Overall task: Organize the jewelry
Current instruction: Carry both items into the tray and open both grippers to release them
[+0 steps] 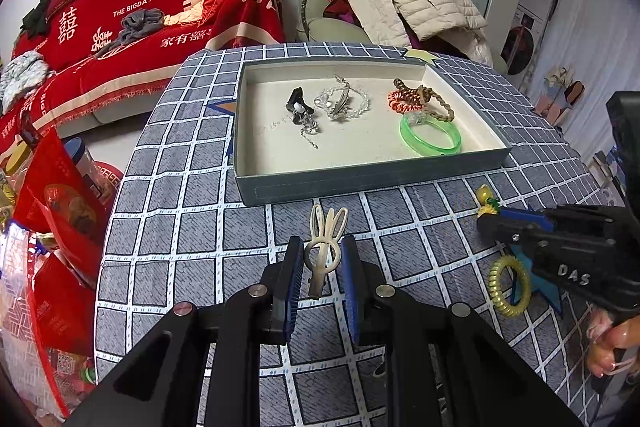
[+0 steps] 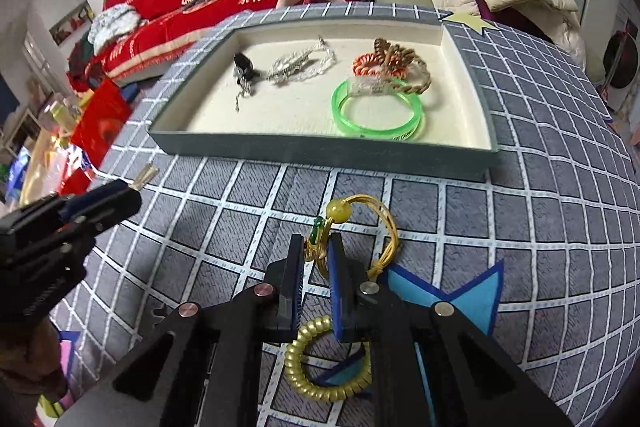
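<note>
Basically both grippers are loaded: left gripper (image 1: pixel 320 259) is clamped on the cream bunny hair clip (image 1: pixel 325 245), right gripper (image 2: pixel 316 255) pinches the gold beaded bracelet (image 2: pixel 360 227) by its charm, both short of the tray (image 1: pixel 360 183), likely next drop.
</note>
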`<action>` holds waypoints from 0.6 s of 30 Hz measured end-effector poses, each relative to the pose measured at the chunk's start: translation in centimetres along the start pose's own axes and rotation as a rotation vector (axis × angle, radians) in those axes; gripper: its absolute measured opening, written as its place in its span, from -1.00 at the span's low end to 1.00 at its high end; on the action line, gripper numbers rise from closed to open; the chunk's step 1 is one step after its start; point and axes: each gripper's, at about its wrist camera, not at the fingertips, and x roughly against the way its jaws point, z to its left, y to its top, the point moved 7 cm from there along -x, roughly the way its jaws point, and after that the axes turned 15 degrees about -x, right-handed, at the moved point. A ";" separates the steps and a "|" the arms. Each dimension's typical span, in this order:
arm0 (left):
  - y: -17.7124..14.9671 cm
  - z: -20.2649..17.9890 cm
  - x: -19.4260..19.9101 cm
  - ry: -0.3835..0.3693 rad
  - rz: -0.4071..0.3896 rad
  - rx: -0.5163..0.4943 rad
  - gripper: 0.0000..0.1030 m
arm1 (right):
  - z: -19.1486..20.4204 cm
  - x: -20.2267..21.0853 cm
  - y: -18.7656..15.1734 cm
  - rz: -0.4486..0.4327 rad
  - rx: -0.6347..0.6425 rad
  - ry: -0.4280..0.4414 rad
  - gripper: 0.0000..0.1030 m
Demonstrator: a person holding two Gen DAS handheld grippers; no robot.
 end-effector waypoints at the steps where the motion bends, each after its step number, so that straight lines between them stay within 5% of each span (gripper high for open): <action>1: 0.1 0.0 0.1 0.000 -0.002 -0.001 -0.22 | 0.0 0.2 0.1 -0.003 -0.003 0.004 -0.76; 18: 4.4 1.4 0.7 0.032 -0.058 -0.009 -0.22 | 0.2 4.3 5.8 -0.104 -0.059 0.095 -0.76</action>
